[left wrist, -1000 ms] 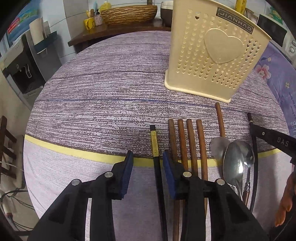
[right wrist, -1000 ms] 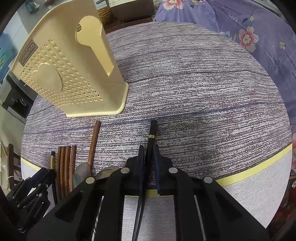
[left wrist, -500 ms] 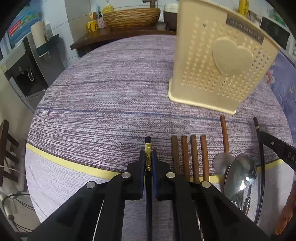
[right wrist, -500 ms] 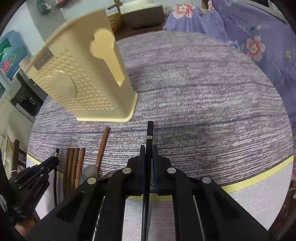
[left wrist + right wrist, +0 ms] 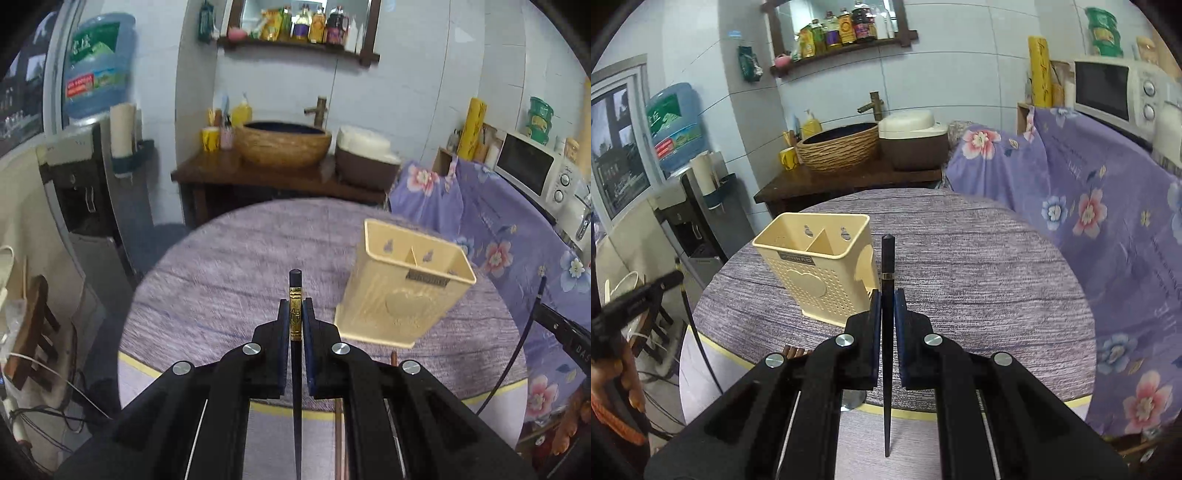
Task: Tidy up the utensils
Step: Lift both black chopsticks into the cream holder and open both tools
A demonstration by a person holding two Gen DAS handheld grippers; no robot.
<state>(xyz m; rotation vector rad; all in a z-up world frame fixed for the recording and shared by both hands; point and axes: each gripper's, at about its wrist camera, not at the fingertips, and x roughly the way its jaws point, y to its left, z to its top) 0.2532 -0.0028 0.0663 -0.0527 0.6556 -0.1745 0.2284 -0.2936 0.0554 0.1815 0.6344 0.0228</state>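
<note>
My left gripper (image 5: 295,308) is shut on a black chopstick (image 5: 295,291) with a gold band, held in the air above the round table (image 5: 229,295). My right gripper (image 5: 887,297) is shut on a second black chopstick (image 5: 887,258), also lifted off the table. The cream perforated utensil holder (image 5: 402,291) stands upright to the right of the left gripper; in the right wrist view the holder (image 5: 816,266) sits left of the fingers, its two compartments looking empty. Brown chopstick ends (image 5: 792,350) peek out below the left finger in that view.
The other gripper shows at the right edge (image 5: 561,328) and at the left edge (image 5: 631,299), each with its chopstick. A flowered purple cloth (image 5: 1089,206) covers furniture on the right. Behind the table stands a wooden stand with a woven basin (image 5: 282,144). A water dispenser (image 5: 85,184) is at left.
The left gripper closed on the gold-banded black chopstick. Both grippers then rose and tilted up with their chopsticks, so the table and holder dropped lower and the room came into view.
</note>
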